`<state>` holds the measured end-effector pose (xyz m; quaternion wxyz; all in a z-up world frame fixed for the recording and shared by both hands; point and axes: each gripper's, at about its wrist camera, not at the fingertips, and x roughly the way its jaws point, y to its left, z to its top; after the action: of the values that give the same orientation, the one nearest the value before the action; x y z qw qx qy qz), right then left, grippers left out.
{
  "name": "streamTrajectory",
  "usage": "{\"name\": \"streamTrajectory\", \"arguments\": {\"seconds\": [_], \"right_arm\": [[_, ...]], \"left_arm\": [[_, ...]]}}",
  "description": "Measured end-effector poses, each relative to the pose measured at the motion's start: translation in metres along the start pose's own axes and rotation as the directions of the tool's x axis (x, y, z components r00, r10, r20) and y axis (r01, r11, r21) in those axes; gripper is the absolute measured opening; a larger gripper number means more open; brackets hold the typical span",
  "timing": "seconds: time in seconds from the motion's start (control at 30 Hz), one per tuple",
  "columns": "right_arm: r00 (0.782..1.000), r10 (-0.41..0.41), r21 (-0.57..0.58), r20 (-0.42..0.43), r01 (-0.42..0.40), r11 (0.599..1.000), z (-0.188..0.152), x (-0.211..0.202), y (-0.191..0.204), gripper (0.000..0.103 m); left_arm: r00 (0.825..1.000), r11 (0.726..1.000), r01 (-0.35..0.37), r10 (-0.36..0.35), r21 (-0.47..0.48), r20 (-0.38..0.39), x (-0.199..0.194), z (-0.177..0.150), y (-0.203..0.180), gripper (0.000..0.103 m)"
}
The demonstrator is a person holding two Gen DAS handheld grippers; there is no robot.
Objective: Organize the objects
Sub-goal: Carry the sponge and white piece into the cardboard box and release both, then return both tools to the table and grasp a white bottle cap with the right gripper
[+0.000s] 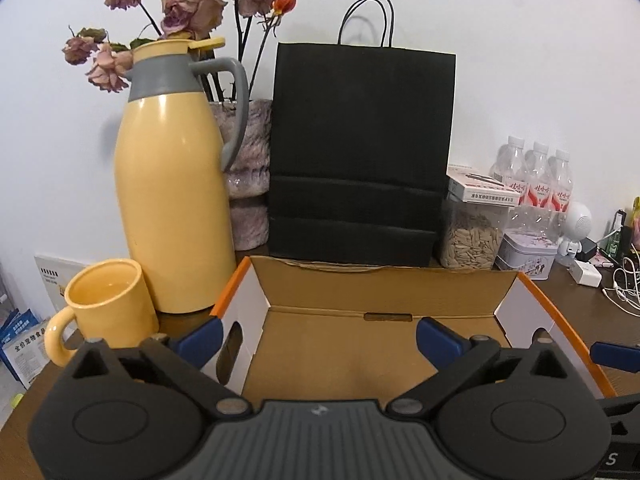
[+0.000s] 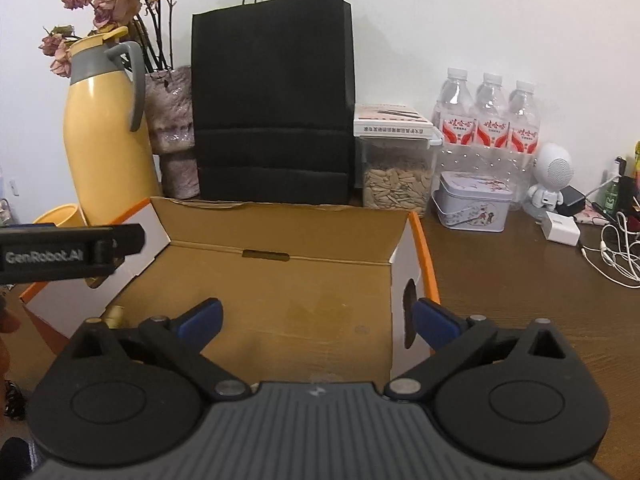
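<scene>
Dark brown wooden tabletop (image 2: pixel 520 280) under a white wall is carrying an open cardboard box with orange edges, white outer sides and a bare brown inside (image 1: pixel 360 344), which is sitting at the front of the table with its flaps standing up and an oval hand-hole showing in each white end. Its floor is lying bare where the cameras can see it.

Left gripper (image 1: pixel 318 338) is hovering over the box's left end with its blue-padded jaws spread wide, gripping nothing. Right gripper (image 2: pixel 316 320) is hovering over the box's right end, jaws equally wide and empty, one pad inside the box and one just outside its right wall.

Behind the box a black paper carrier bag (image 1: pixel 360 152) is standing upright. Left of the box, a tall yellow flask with a grey handle (image 1: pixel 172 184) and a yellow mug (image 1: pixel 108 304) are standing close together.
</scene>
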<state>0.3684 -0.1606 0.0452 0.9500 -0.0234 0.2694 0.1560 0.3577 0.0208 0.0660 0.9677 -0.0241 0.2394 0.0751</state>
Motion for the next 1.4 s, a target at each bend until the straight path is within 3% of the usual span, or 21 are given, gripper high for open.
{"name": "streamTrajectory", "arguments": {"seconds": [0.3,0.63,0.8,1.4], "right_arm": [[0.999,-0.01,-0.015,0.032,0.011,1.0,0.004,-0.01,0.001,0.103],[0.991,0.003,-0.04,0.131,0.002,0.999,0.007,-0.06,0.004,0.103],[0.988,0.023,-0.044,0.15,-0.017,0.999,-0.005,-0.089,0.003,0.103],[0.989,0.026,-0.062,0.144,-0.017,0.998,-0.057,-0.174,0.007,0.103]], "left_arm": [[1.0,1.0,0.007,-0.007,0.016,0.014,-0.011,0.003,-0.002,0.103],[0.995,0.998,0.06,-0.058,-0.015,0.085,-0.062,0.005,0.007,0.103],[0.991,0.997,0.072,-0.071,-0.003,0.118,-0.093,-0.006,0.007,0.103],[0.988,0.996,0.09,-0.092,0.022,0.127,-0.197,-0.057,0.025,0.103]]}}
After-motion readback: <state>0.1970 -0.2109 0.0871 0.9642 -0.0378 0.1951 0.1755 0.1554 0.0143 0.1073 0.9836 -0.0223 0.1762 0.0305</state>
